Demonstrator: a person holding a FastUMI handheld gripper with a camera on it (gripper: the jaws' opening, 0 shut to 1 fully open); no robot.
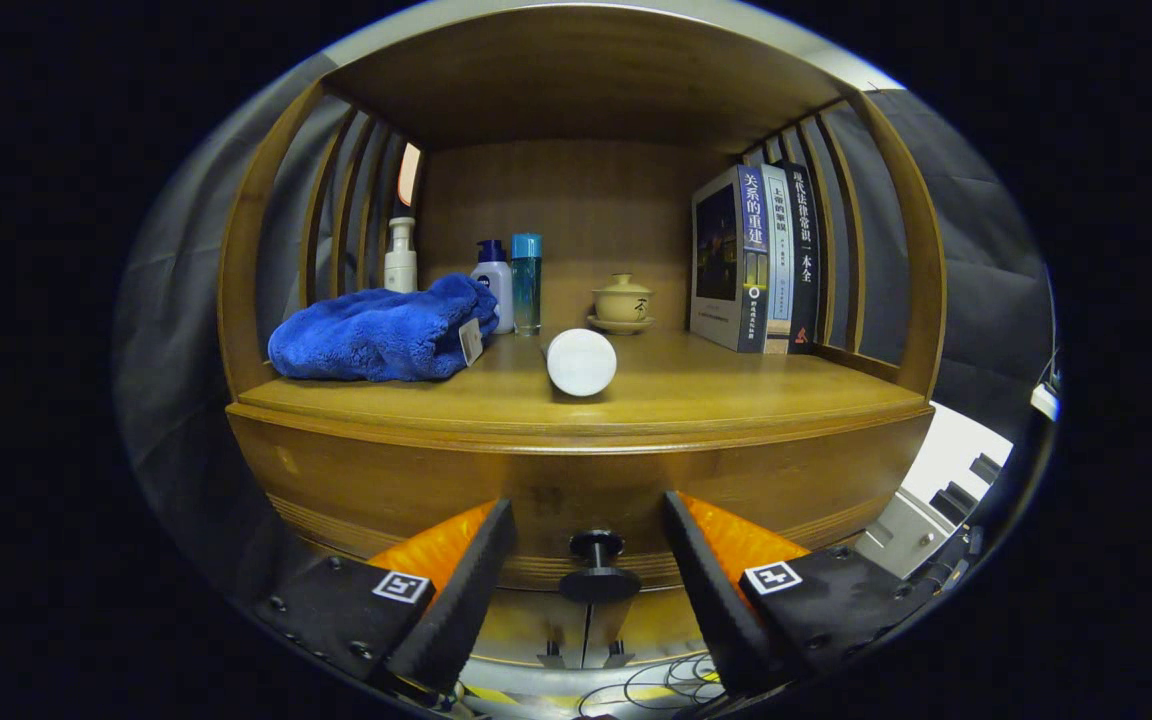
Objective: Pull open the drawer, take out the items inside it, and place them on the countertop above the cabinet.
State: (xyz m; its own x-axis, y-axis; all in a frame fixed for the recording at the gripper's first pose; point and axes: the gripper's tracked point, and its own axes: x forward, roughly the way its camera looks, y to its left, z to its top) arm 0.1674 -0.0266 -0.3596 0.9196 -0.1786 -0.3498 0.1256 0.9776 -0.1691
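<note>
- Drawer point(576, 500), closed, front just ahead of fingers; dark round knob point(597, 548) between them, untouched.
- Gripper point(588, 570): jaws spread wide, holding nothing.
- Countertop point(696, 395) above: white cylinder point(581, 362) lying near front edge, blue towel point(381, 332) beside it.
- Behind: pump bottle point(400, 256), two bottles point(511, 280), lidded cup point(622, 300), upright books point(756, 260).

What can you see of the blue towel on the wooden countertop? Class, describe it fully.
The plush blue towel looks like soft, fluffy fabric, loosely bunched into a low heap, with a small pale tag hanging at its right end. It lies on the left of the wooden countertop, in front of a white pump bottle and beside a white bottle with a blue cap. The open tongs are well below it.
</note>
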